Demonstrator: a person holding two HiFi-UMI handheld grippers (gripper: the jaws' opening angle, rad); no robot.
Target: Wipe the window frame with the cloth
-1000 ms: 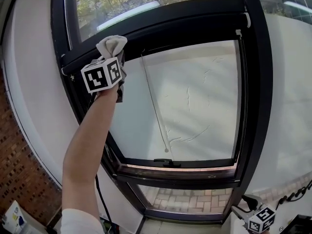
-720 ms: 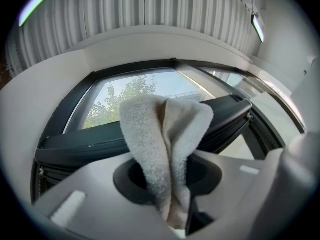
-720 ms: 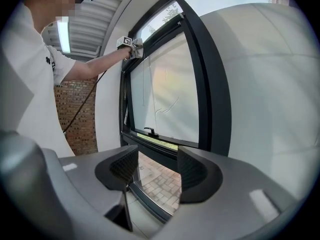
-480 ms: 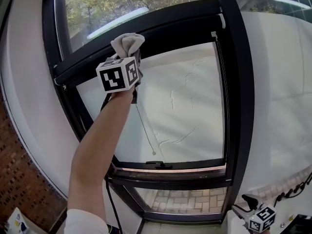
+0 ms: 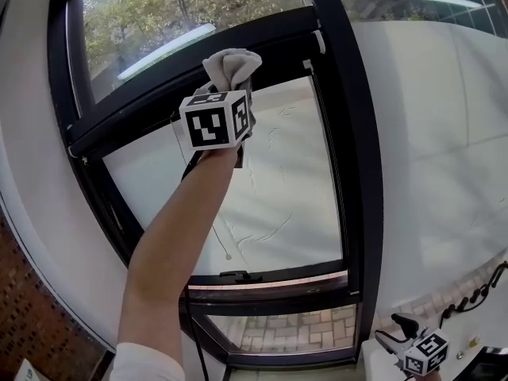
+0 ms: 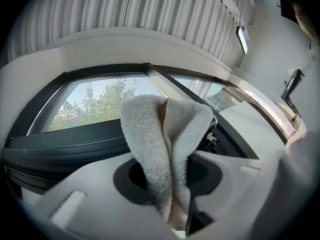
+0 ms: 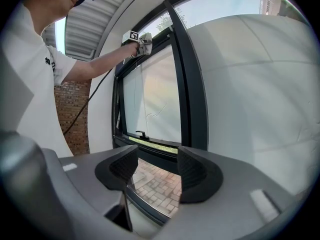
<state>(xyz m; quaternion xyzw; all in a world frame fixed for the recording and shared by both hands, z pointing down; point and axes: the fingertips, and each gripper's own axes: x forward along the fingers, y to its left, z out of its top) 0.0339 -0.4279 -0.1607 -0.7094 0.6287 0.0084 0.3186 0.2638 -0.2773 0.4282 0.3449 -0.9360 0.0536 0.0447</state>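
Two grippers show, and only the left one is at work. Starting at 9 o'clock in the head view, the black crossbar (image 5: 135, 105) of the window frame (image 5: 94, 187) climbs on a slant from 8 o'clock toward 2 o'clock. That slant is the long axis any wiping stroke has to follow.

Near the middle of the view the left gripper (image 6: 167, 184) is raised at arm's length, its jaws pinching the pale cloth (image 5: 230, 63) tight. The folded cloth sticks out past the jaws toward 12 o'clock and lies over the crossbar. It appears to touch the bar, though contact cannot be confirmed.

From the cloth, a short stretch of crossbar runs on toward 2 o'clock to the right upright (image 5: 349, 173), which stands near. The longer stretch falls away toward 8 o'clock. I judge the next stroke should slide along the bar, not across it.

At 5 o'clock, well apart from the bar, the right gripper (image 7: 152, 171) hangs low with its jaws spread and nothing between them. It faces the lower pane (image 5: 294, 329). The left arm is plainly the nearer one.
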